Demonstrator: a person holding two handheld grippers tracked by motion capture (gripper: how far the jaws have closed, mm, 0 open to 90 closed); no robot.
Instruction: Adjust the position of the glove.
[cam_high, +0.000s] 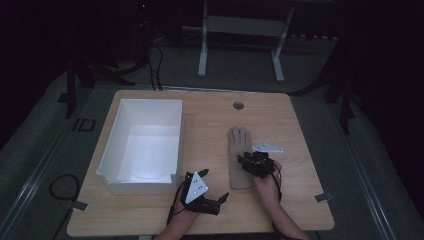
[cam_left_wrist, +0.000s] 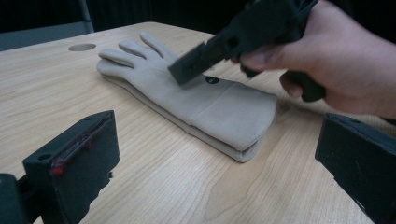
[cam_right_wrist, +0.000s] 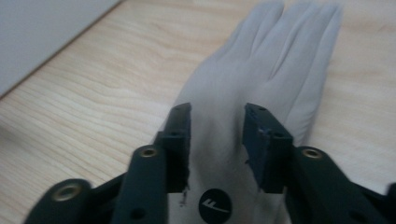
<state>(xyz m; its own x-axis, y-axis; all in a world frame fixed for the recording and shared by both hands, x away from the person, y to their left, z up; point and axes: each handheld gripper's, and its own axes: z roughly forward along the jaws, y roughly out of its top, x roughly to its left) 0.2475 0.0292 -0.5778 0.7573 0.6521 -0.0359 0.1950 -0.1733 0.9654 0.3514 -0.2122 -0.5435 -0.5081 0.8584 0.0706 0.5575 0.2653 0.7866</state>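
at frame centre the right gripper (cam_high: 248, 159), jaws parted, hangs over the beige glove (cam_high: 240, 150); lower down, the left gripper (cam_high: 221, 198) gapes wide beside the white box (cam_high: 142, 145).

Wooden table (cam_high: 150, 210), dim light. White open box (cam_high: 142, 145) sits on its left half. Beige glove (cam_high: 240, 157) lies flat right of centre, fingers pointing away from me. My right gripper (cam_high: 248, 161) rests over the glove's middle. My left gripper (cam_high: 221, 198) is near the front edge, jaws apart, pointing right toward the glove's cuff, just short of it.
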